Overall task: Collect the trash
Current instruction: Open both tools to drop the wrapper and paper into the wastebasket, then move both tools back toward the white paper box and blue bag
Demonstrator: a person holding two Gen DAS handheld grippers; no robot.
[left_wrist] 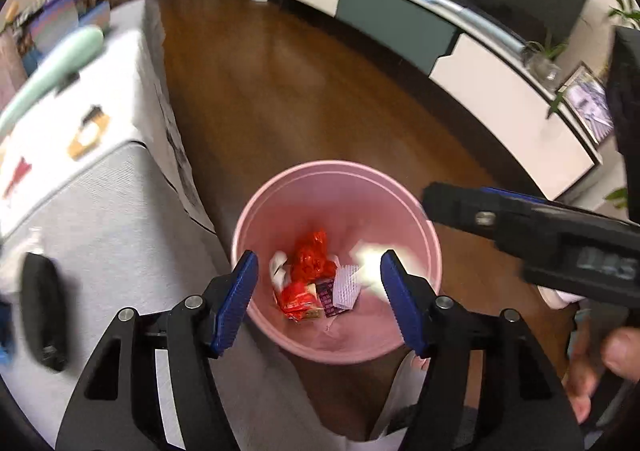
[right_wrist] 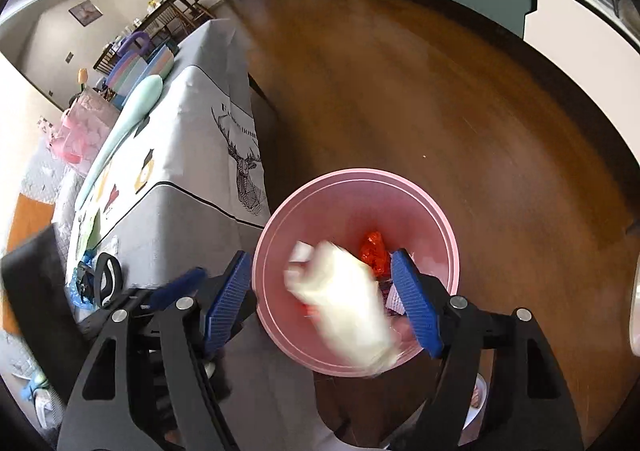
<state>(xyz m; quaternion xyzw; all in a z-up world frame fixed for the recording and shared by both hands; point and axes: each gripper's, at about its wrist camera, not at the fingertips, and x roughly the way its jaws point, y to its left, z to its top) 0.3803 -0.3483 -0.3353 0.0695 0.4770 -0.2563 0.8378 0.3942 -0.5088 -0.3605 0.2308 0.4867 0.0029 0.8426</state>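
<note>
Both grippers hung over the pink bin (right_wrist: pixel 356 365), fingers released. Left gripper (left_wrist: pixel 318 297) empty; white wad (right_wrist: pixel 344 299) dropped loose between right gripper (right_wrist: pixel 322 301) fingers. Risk: wad clips rim, lands on floor (right_wrist: pixel 460 111).

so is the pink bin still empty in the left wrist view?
No, the pink bin already holds trash: crumpled red wrappers and a small white piece lie at its bottom.
</note>
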